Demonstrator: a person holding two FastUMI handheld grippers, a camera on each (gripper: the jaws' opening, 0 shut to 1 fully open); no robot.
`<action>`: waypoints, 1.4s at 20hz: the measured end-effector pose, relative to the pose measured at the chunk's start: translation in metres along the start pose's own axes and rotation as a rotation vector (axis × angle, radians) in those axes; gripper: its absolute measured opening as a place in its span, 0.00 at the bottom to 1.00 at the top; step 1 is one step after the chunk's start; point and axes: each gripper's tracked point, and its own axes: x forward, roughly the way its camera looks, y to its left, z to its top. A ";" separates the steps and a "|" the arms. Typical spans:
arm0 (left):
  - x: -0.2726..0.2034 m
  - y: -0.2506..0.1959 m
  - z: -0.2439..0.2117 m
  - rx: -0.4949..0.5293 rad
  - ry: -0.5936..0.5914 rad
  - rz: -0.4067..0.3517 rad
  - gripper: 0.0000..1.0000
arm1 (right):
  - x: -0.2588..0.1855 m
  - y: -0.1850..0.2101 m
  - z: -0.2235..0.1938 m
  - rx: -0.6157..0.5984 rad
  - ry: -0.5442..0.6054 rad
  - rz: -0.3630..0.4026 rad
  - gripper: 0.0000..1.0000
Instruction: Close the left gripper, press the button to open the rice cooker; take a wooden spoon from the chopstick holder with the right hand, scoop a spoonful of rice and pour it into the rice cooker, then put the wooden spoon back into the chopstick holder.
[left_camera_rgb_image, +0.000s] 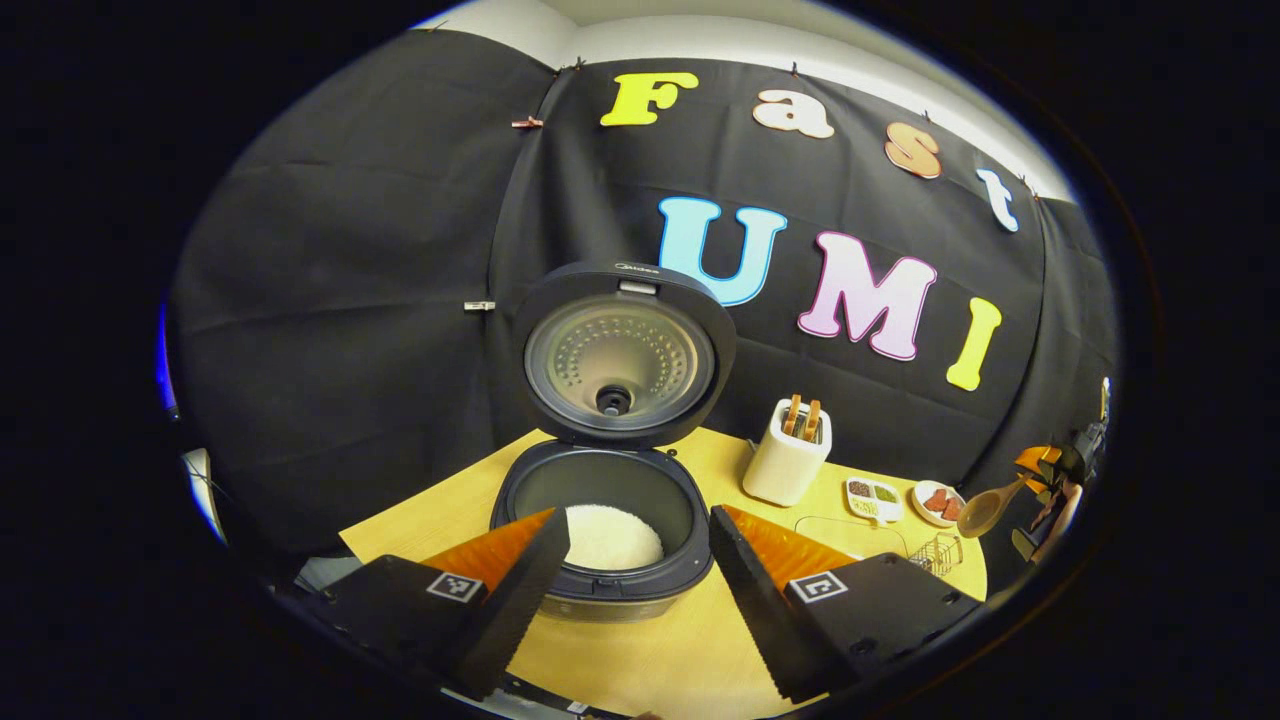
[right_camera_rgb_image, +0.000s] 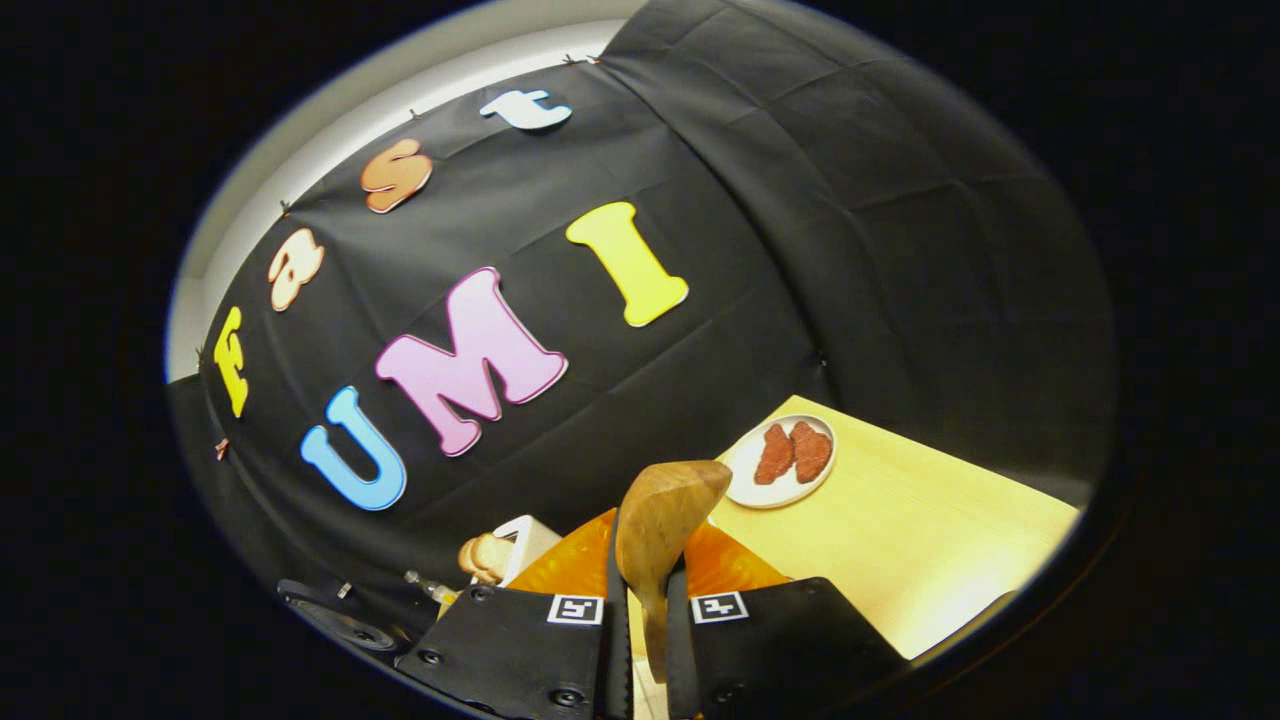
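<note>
The rice cooker (left_camera_rgb_image: 610, 520) sits near the back edge of the table (left_camera_rgb_image: 650, 650) with its lid (left_camera_rgb_image: 622, 355) standing straight up. White rice (left_camera_rgb_image: 610, 537) lies inside the pot. The left gripper (left_camera_rgb_image: 628, 580) hovers just in front of it, its fingers spread wide apart and holding nothing. The right gripper (right_camera_rgb_image: 642, 640) squeezes the wooden spoon (right_camera_rgb_image: 662, 520) by its handle, both fingers pressing on it, with the bowl up in the air. The white chopstick holder (left_camera_rgb_image: 788, 455) stands to the right of the cooker, near the back edge. Farther right is a small plate (right_camera_rgb_image: 780, 462) with two red pieces on it.
</note>
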 end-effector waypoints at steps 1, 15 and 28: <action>0.000 -0.006 0.000 0.010 0.002 0.003 0.95 | 0.005 -0.012 -0.003 0.006 0.010 -0.018 0.17; -0.031 -0.039 -0.020 -0.082 0.026 0.098 0.95 | 0.064 -0.095 -0.096 0.000 0.182 -0.168 0.18; -0.013 -0.001 0.056 -0.026 -0.155 0.106 0.96 | 0.002 -0.091 -0.079 -0.046 0.151 -0.184 0.99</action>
